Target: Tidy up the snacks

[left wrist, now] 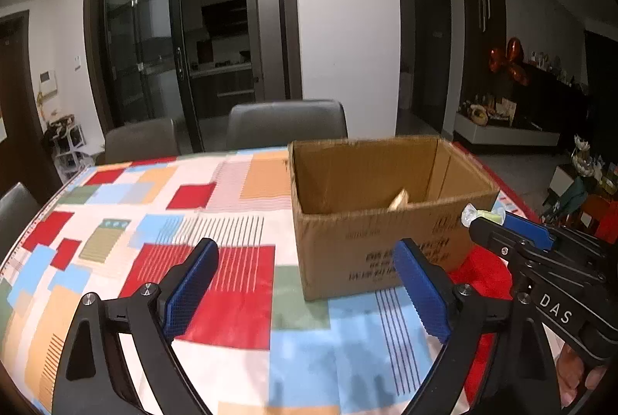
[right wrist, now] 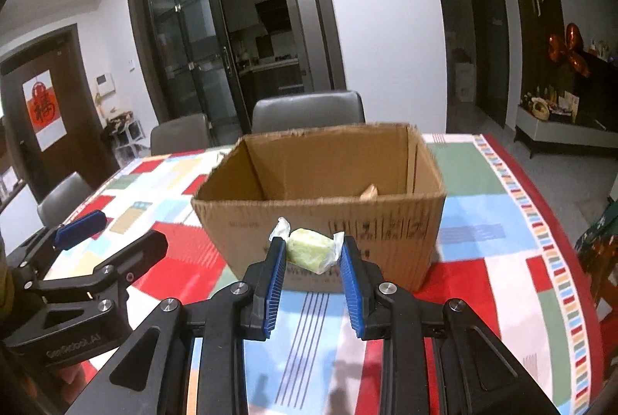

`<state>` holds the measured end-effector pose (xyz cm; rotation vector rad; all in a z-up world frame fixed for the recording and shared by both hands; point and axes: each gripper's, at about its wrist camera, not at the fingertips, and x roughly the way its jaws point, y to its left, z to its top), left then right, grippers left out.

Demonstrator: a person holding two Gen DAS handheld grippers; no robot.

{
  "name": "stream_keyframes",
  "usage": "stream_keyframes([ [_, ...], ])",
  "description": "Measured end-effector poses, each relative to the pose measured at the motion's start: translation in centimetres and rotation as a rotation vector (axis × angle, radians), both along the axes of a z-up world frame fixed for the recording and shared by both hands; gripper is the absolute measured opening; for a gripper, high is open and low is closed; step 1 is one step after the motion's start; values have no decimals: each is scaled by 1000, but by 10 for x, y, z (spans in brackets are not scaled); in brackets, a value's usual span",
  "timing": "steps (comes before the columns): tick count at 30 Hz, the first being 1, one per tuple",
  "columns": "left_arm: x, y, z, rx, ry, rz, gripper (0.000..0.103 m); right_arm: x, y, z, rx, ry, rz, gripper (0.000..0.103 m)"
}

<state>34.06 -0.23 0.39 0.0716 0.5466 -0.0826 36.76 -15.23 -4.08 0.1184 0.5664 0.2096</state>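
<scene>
An open cardboard box [left wrist: 370, 241] [right wrist: 324, 229] stands on the patchwork tablecloth, with the tip of a pale snack [left wrist: 399, 200] [right wrist: 369, 192] showing inside. My right gripper [right wrist: 311, 245] is shut on a yellow-green wrapped candy [right wrist: 309, 249], held just before the box's near wall; the candy [left wrist: 483, 216] and the right gripper [left wrist: 498, 224] appear at the right of the left wrist view. My left gripper [left wrist: 305, 256] is open with nothing between its blue pads, left of the box's near corner; it [right wrist: 116, 229] shows at the left of the right wrist view.
The table [left wrist: 162, 222] carries a red, blue, green and orange patterned cloth. Grey chairs [left wrist: 286, 121] [right wrist: 309, 110] stand behind the table, and another chair [right wrist: 65, 195] at the left side. Glass sliding doors and a dark cabinet lie beyond.
</scene>
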Motion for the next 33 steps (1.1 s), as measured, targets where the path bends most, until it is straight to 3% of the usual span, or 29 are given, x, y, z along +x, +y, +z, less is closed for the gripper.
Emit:
stream_keyframes([
  [16,37,2,18,40,-69,40,101,57,3,24,-59,-42,-16,30],
  [19,40,7,17,45,-77,63,101,63,7,23,-80,-39,-30,44],
  [24,40,9,17,44,-82,72,101,59,9,24,-88,-33,-31,45],
  [26,37,8,18,42,-82,69,101,53,9,25,-89,-33,-35,53],
  [33,15,9,29,21,-90,63,103,26,0,36,-78,-20,-64,63],
])
